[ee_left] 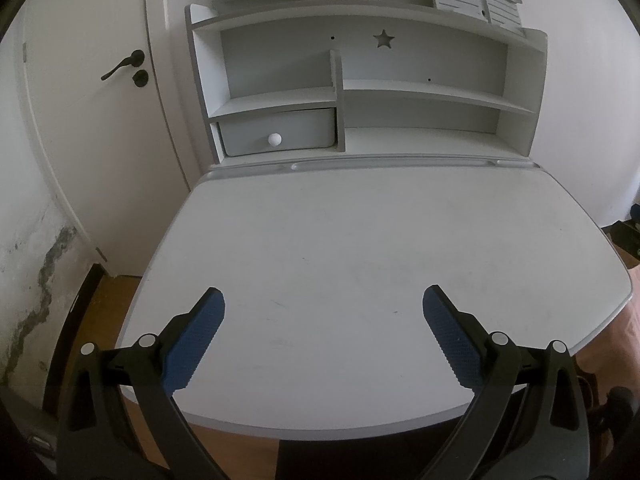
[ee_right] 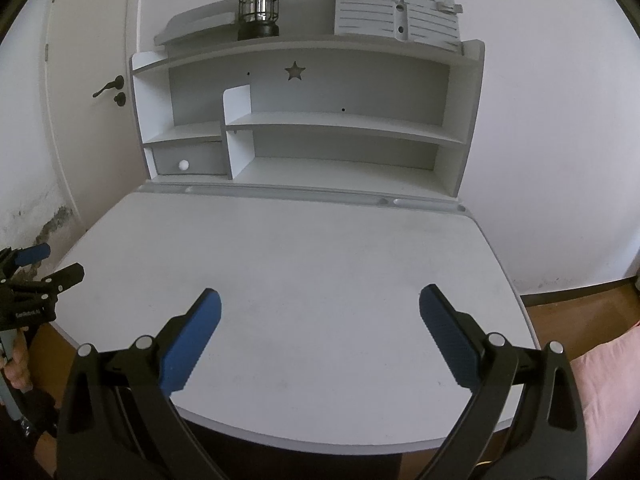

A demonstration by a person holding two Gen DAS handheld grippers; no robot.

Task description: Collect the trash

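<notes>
A white desk [ee_right: 304, 264] stands against a white wall [ee_right: 552, 128]. At the desk's far edge rises a white shelf unit [ee_right: 312, 120] with a star-shaped cutout [ee_right: 295, 71] in its back panel. A small drawer [ee_right: 188, 162] with a round white knob sits in the unit's lower left corner. On top of the unit stand a black lantern [ee_right: 258, 8] and, to its right, a grey slatted panel [ee_right: 396, 12]. Left of the desk is a white door [ee_left: 92, 120] with a black handle [ee_left: 122, 66]; the wall beside it shows peeling paint [ee_left: 36, 292]. The floor [ee_right: 580, 312] is brown wood.
</notes>
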